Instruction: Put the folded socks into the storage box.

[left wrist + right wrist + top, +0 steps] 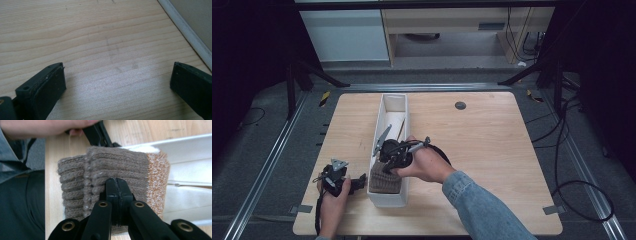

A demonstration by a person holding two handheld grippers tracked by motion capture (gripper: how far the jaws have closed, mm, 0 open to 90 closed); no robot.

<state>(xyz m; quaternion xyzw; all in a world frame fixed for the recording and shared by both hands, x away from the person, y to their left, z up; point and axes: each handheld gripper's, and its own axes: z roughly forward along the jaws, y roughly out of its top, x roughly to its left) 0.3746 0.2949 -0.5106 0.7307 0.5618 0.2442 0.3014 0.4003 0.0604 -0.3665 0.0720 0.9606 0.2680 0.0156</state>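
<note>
Partly hidden sock (110, 167) under right tool (116, 185)

i see a pale wooden desk (482, 150); a long white box (392, 107) stands on it, just right of my left claw (362, 181).

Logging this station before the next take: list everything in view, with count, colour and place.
table: one, light wood, centre of the high view
box: one, white, long and narrow, on the table left of centre
knitted item: one, brown with an orange end, at the box's near end
grommet: one, dark, round, far side of the tabletop
stands: two, black, beyond the table's far corners
right gripper: one, black, jaws closed on the knitted item
left gripper: one, black, jaws apart above bare tabletop, left of the box
sleeve: one, blue denim, right forearm
</note>
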